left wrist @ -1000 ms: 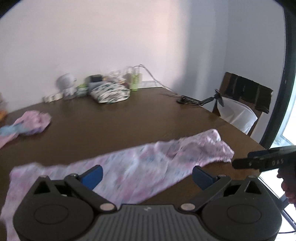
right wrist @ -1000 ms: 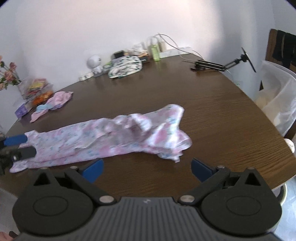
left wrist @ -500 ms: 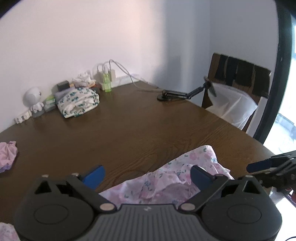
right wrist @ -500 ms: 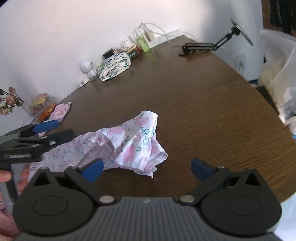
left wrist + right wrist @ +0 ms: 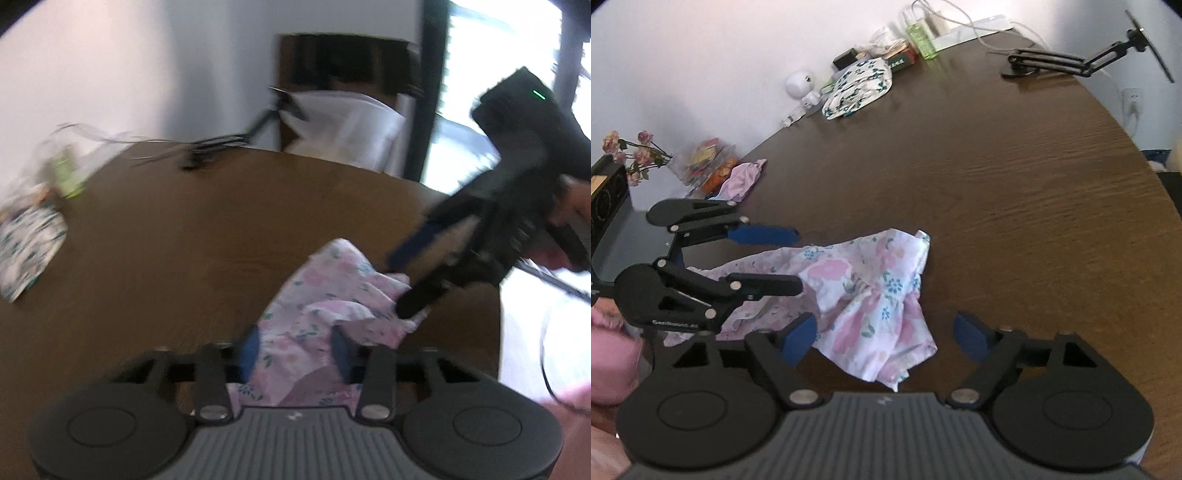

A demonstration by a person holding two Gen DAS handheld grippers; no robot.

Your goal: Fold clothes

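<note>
The floral garment (image 5: 864, 291) lies bunched near the tabletop's (image 5: 1015, 177) front edge. The left hand-held gripper (image 5: 295, 347) has just been closing, with cloth filling the gap between its pads, gripping one end. The right hand-held gripper (image 5: 884, 334) has just been closing too, yet stands open around the ruffled end, pads clear of it. The garment's long axis runs left to right in the right wrist view, ruffled end rightward. The tabletop is dark wood, against a white wall (image 5: 720, 55).
</note>
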